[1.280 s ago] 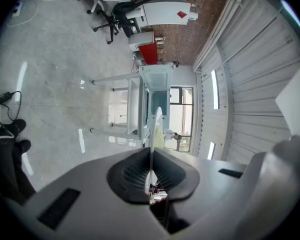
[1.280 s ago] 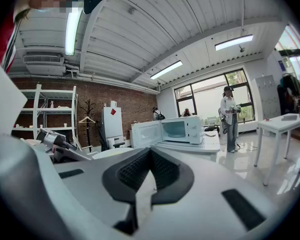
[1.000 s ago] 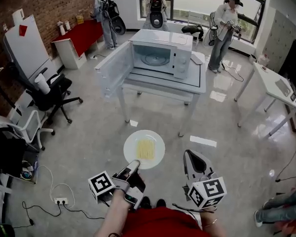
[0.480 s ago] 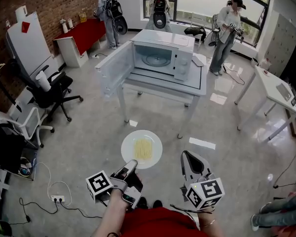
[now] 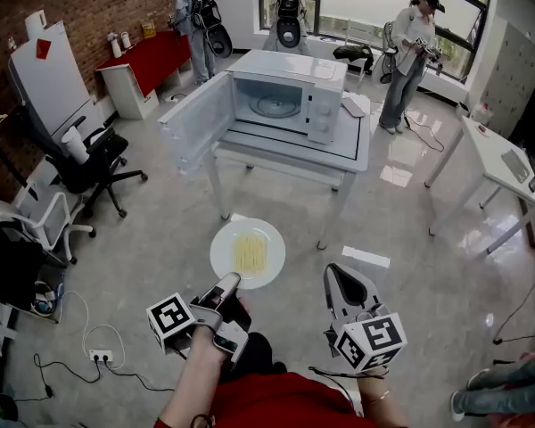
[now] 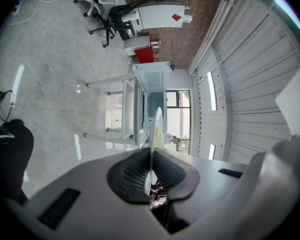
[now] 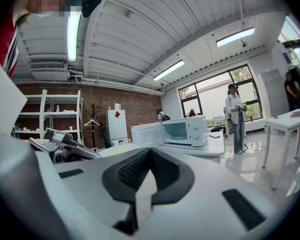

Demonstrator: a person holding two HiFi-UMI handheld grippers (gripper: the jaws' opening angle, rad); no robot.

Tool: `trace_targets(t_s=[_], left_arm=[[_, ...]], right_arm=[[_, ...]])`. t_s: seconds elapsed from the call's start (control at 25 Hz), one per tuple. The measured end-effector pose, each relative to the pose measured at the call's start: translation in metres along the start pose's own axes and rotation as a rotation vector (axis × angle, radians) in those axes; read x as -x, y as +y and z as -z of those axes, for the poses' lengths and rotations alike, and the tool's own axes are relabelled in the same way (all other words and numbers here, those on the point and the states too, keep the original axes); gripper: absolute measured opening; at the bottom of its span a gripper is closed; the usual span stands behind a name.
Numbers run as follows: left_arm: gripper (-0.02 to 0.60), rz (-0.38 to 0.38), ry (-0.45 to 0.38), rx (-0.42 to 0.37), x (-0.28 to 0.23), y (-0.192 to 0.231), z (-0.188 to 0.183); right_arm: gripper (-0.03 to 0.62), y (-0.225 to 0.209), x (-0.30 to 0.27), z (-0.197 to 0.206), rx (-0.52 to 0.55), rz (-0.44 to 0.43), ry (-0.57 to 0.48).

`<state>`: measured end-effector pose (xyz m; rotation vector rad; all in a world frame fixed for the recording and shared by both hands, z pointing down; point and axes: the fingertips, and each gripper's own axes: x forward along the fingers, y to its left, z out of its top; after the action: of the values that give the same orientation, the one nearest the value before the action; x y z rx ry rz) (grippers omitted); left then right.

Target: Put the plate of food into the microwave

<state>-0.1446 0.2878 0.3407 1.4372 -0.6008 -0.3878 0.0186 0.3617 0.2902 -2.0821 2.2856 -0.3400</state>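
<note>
A white plate point(image 5: 247, 252) with yellow food on it hangs level above the floor. My left gripper point(image 5: 226, 284) is shut on its near rim. In the left gripper view the plate point(image 6: 154, 130) shows edge-on, clamped between the pads. Ahead, a white microwave point(image 5: 288, 95) stands on a white table point(image 5: 357, 146), its door point(image 5: 196, 121) swung open to the left and the cavity bare. My right gripper point(image 5: 339, 279) is to the right of the plate, shut and holding nothing. In the right gripper view the microwave point(image 7: 184, 130) lies ahead and the plate point(image 7: 116, 150) is at the left.
Three people stand by the far windows behind the microwave table. A black office chair point(image 5: 94, 168) and a white board are at the left, with a red cabinet point(image 5: 152, 61) beyond. Another white table point(image 5: 495, 154) is at the right. A power strip point(image 5: 98, 356) and cables lie on the floor at lower left.
Both grippers and the plate have moved forward towards the microwave table, which now sits nearer in view. The left gripper's hold on the plate is unchanged.
</note>
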Motion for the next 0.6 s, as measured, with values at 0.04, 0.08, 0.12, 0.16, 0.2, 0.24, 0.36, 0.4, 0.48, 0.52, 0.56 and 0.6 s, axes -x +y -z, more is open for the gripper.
trace_targets(t_s=[0.04,0.08,0.12,0.16,0.2,0.24,0.36,0.4,0.48,0.52,0.56,0.6], left_arm=[[0.020,0.004,-0.002,-0.006,-0.006,-0.004,-0.003],[0.020,0.005,-0.003,-0.012,-0.012,-0.006,-0.006],[0.020,0.004,-0.004,-0.017,-0.019,-0.007,-0.010],[0.020,0.001,-0.005,-0.020,-0.028,-0.007,-0.015],[0.020,0.000,-0.005,-0.022,-0.037,-0.007,-0.021],[0.020,-0.002,-0.006,-0.021,-0.047,-0.006,-0.028],[0.020,-0.015,-0.005,-0.016,-0.080,-0.001,-0.055],[0.020,-0.019,-0.002,-0.013,-0.093,0.000,-0.065],[0.020,-0.019,0.009,-0.006,-0.122,-0.002,-0.086],[0.020,-0.019,0.017,-0.007,-0.138,-0.004,-0.097],[0.020,-0.020,0.025,-0.011,-0.154,-0.007,-0.108],[0.020,-0.022,0.034,-0.013,-0.170,-0.010,-0.119]], right_arm=[[0.012,-0.004,-0.005,-0.002,-0.002,0.000,-0.002],[0.012,-0.008,-0.010,-0.004,-0.006,0.001,-0.005],[0.012,-0.012,-0.016,-0.006,-0.010,0.001,-0.008],[0.012,-0.017,-0.024,-0.006,-0.011,0.002,-0.009],[0.012,-0.022,-0.032,-0.007,-0.011,0.005,-0.009],[0.012,-0.028,-0.042,-0.007,-0.011,0.009,-0.008],[0.012,-0.043,-0.077,-0.009,-0.011,0.015,-0.003],[0.012,-0.049,-0.091,-0.011,-0.010,0.016,-0.003],[0.012,-0.062,-0.122,-0.018,-0.011,0.025,-0.006],[0.012,-0.068,-0.140,-0.022,-0.011,0.030,-0.008],[0.012,-0.075,-0.158,-0.026,-0.012,0.036,-0.008],[0.012,-0.081,-0.177,-0.030,-0.013,0.041,-0.004]])
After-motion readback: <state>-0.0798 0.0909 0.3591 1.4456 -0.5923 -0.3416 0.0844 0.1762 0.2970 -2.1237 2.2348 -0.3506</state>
